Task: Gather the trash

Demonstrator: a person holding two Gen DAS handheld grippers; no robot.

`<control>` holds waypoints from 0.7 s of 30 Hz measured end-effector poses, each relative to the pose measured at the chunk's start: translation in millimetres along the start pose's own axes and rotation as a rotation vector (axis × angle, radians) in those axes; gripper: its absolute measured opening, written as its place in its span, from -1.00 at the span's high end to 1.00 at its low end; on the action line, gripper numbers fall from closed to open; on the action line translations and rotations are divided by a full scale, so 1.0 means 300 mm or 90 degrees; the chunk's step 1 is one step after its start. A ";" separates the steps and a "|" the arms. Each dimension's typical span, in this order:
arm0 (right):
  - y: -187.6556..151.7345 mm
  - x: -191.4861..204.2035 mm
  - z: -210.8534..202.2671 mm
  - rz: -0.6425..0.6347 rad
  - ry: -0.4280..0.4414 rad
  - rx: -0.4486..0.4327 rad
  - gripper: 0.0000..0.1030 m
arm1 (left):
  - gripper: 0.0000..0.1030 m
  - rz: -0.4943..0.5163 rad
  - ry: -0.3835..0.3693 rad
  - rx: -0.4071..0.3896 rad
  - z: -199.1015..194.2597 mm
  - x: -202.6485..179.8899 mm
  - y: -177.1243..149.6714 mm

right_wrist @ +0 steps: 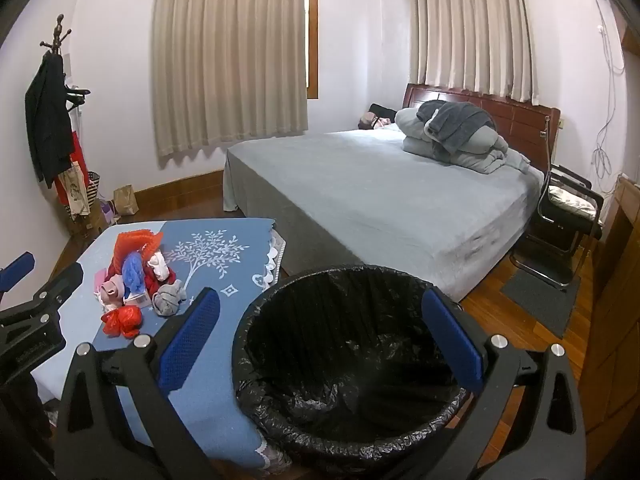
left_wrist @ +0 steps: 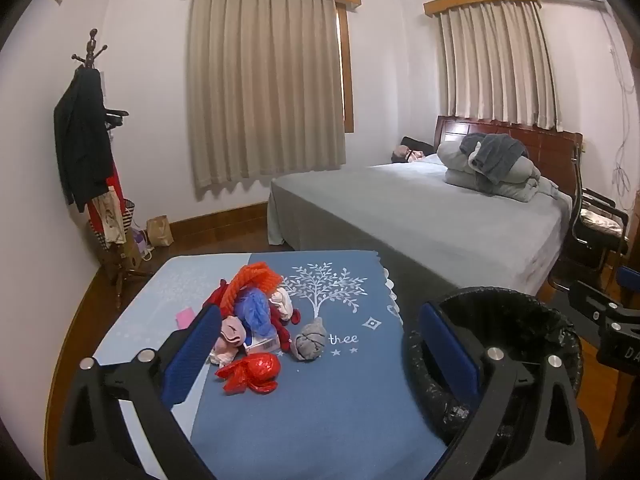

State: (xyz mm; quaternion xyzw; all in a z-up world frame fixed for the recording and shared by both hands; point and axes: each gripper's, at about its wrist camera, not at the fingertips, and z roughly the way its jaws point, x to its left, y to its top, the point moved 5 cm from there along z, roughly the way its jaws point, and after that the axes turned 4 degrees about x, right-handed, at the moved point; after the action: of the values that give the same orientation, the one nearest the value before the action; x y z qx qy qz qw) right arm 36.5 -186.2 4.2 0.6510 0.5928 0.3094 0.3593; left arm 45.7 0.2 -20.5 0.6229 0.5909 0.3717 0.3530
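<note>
Both fisheye views were evenly lit by soft indoor light with a cool, bluish cast. The curtains were drawn and let no daylight through. Shadows were faint. Straight lines bowed near the rims, and dark vignetting filled all 4 corners. The bin liner showed small glossy highlights. Focus stayed sharp throughout.

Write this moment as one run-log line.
left claw: open, empty | right claw: open, empty | trash pile: on table, untouched | bin: lined, empty

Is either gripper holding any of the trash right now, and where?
No. The left gripper and right gripper are both open with nothing held.
</note>
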 end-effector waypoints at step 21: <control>0.001 -0.003 0.004 0.004 0.003 0.003 -0.91 | -0.88 -0.001 0.000 -0.002 -0.001 0.001 0.014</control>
State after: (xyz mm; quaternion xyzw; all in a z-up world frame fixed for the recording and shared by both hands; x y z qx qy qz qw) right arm 37.6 -187.3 3.9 0.6529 0.5921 0.3109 0.3556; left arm 47.5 0.2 -16.8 0.6220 0.5907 0.3723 0.3544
